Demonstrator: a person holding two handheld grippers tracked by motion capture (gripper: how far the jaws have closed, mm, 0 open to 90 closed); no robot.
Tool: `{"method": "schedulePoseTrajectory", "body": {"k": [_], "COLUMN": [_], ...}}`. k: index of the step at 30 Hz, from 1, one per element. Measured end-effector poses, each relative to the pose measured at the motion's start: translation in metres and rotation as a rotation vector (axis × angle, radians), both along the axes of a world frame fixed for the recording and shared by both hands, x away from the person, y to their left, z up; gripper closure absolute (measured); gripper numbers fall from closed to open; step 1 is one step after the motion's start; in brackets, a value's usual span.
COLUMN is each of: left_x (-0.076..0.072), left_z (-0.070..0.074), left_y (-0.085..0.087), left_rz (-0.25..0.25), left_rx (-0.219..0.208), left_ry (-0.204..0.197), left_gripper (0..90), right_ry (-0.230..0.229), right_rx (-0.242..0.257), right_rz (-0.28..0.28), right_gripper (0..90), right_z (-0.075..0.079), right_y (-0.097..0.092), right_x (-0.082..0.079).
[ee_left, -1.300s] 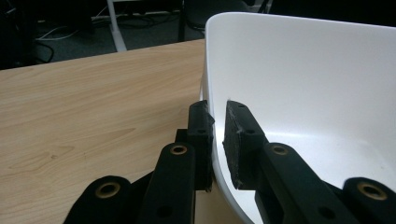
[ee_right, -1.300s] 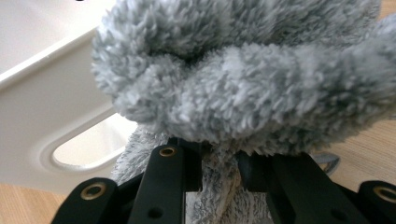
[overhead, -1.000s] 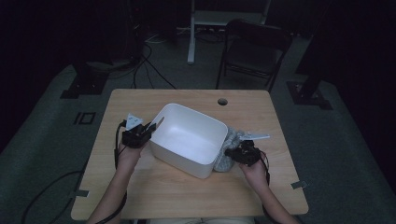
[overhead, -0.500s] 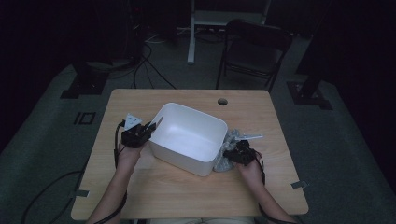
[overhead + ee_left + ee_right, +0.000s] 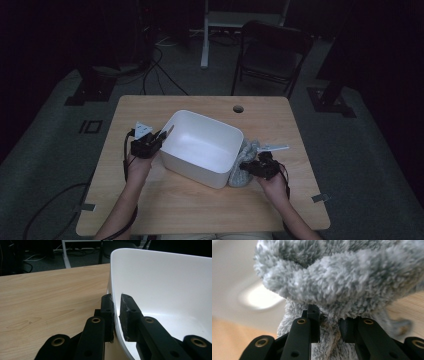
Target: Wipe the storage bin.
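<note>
A white plastic tub (image 5: 202,147) stands in the middle of the wooden table (image 5: 200,210), turned at an angle. My left gripper (image 5: 159,137) is shut on the tub's left wall (image 5: 113,290), one pad outside and one inside the rim. A fluffy grey cloth (image 5: 243,162) lies bunched against the tub's right side. My right gripper (image 5: 246,167) is shut on that grey cloth (image 5: 332,282), whose pile bulges over the pads (image 5: 313,317). The tub's white wall (image 5: 234,270) lies blurred behind the cloth.
A round cable hole (image 5: 238,108) sits near the table's far edge. Beyond the table stand a dark folding chair (image 5: 270,52) and a white stand (image 5: 207,30). Cables (image 5: 160,55) trail over the grey carpet. Bare wood stretches along the near edge of the table.
My right hand has shifted slightly to the left, closer to the tub, with the cloth pinched. The left hand and the tub have kept still.
</note>
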State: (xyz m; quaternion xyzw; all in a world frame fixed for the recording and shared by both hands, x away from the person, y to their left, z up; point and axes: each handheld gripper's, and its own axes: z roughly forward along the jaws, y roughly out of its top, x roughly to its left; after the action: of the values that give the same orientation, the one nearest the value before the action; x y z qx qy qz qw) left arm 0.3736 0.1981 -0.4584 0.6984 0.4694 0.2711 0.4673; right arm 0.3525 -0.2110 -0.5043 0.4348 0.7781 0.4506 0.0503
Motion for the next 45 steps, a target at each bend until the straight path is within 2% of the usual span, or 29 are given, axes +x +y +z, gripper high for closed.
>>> {"method": "schedulePoseTrajectory", "body": {"k": [3,7,10,13,14,16,18,22,25,29,32,34,43,45], "left_x": [0.000,0.000,0.000,-0.001,-0.001,0.000,0.000,0.000,0.000,0.000,0.000,0.000,0.000,0.000], "left_z": [0.000,0.000,0.000,0.000,0.000,0.000,0.000,0.000,0.000,0.000,0.000,0.000,0.000,0.000], "left_y": [0.000,0.000,0.000,-0.001,-0.001,0.000,0.000,0.001,0.001,0.001,0.001,0.001,0.001,0.001], "left_rz": [0.001,0.003,0.003,-0.001,-0.002,-0.009,-0.016,-0.024,-0.025,-0.025,-0.026,-0.025,-0.025,-0.024], "left_rx": [0.000,0.002,0.004,0.010,0.008,0.005,0.007,-0.003,-0.002,-0.004,-0.003,-0.002,-0.006,-0.007], "left_ry": [0.001,0.002,0.002,0.002,0.002,0.004,0.004,0.005,0.004,0.004,0.004,0.004,0.006,0.005], "left_gripper": [81.4,81.5,81.6,81.6,81.6,81.6,81.5,81.3,81.1,81.1,81.1,81.1,81.1,81.0], "right_ry": [-0.026,-0.082,-0.111,-0.137,-0.144,-0.135,-0.130,-0.092,-0.058,-0.039,-0.016,-0.014,0.043,0.073], "right_rx": [0.047,0.080,0.103,0.084,0.070,0.081,0.072,0.041,0.049,0.003,0.004,-0.024,-0.075,-0.063], "right_rz": [0.026,0.075,0.106,0.111,0.108,0.098,0.093,0.081,0.085,0.075,0.070,0.067,0.045,0.038], "right_gripper": [73.5,73.4,73.3,73.2,73.1,73.1,73.1,73.1,73.0,73.0,73.0,73.0,73.0,72.9], "right_z": [0.014,0.033,0.044,0.048,0.047,0.043,0.041,0.030,0.023,0.013,0.007,0.004,-0.021,-0.029], "right_y": [-0.002,0.001,0.006,0.013,0.016,0.018,0.018,0.020,0.019,0.022,0.021,0.023,0.027,0.026], "right_x": [-0.016,-0.040,-0.053,-0.058,-0.057,-0.054,-0.052,-0.046,-0.041,-0.038,-0.034,-0.033,-0.021,-0.017]}}
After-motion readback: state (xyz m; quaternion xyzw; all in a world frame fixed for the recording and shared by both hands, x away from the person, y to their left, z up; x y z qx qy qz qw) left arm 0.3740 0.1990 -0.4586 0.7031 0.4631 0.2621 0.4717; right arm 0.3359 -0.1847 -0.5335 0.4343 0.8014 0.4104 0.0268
